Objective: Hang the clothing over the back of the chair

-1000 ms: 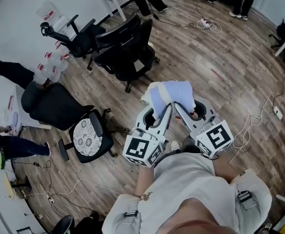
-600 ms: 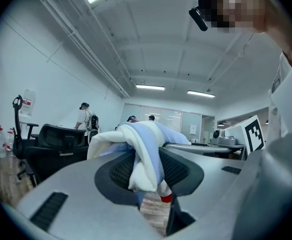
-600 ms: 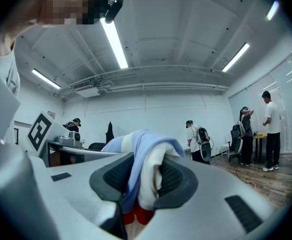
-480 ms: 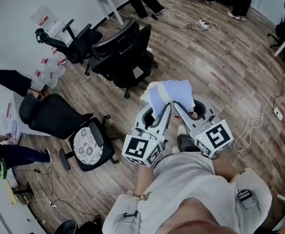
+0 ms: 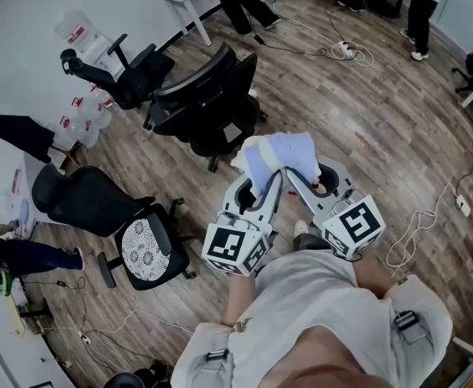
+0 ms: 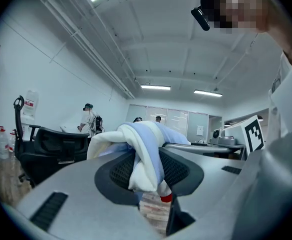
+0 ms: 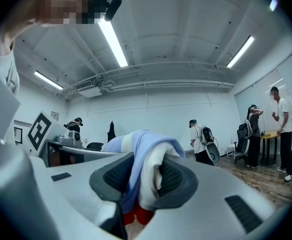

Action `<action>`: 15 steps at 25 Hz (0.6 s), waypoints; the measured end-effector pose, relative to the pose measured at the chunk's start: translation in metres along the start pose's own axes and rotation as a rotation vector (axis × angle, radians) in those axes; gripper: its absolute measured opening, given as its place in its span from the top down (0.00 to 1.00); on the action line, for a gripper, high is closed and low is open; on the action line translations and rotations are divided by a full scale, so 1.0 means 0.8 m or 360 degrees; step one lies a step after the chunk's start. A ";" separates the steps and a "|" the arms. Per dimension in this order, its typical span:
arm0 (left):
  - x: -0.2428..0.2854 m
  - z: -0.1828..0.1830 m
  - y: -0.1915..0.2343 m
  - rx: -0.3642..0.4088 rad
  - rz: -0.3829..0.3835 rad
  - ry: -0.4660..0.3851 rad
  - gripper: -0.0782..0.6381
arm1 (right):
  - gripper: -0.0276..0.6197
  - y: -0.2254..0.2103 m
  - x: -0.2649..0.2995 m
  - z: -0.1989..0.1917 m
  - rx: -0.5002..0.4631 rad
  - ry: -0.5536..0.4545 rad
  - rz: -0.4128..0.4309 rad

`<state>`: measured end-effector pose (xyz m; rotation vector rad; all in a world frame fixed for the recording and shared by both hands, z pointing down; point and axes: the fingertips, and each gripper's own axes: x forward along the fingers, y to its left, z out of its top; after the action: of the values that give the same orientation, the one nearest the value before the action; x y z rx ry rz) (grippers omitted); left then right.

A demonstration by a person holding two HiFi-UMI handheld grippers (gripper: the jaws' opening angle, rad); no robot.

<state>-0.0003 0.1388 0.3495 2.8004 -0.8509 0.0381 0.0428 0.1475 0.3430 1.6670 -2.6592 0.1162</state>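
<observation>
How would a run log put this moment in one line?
left gripper: shut on clothing | right gripper: shut on clothing | black chair ahead: back bare

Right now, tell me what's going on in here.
A person holds a claw in each hand. The left claw and the right claw are both shut on one bunched white and light-blue garment, held out level above the wooden floor. Several black office chairs stand just ahead, and the garment is not yet over any chair back.
</observation>
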 end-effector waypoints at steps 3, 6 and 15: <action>0.024 0.004 0.009 0.0000 0.0028 0.0007 0.70 | 0.77 -0.022 0.014 0.003 0.0003 -0.0004 0.0036; 0.044 0.006 0.018 0.0003 0.0051 0.0015 0.70 | 0.77 -0.043 0.026 0.001 0.0030 0.0001 0.0045; 0.098 0.012 0.036 0.0008 0.0118 0.0034 0.70 | 0.77 -0.095 0.053 0.002 0.0062 0.0006 0.0101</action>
<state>0.0486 0.0708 0.3521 2.7671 -0.9509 0.0822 0.0930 0.0766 0.3475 1.5910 -2.7251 0.1719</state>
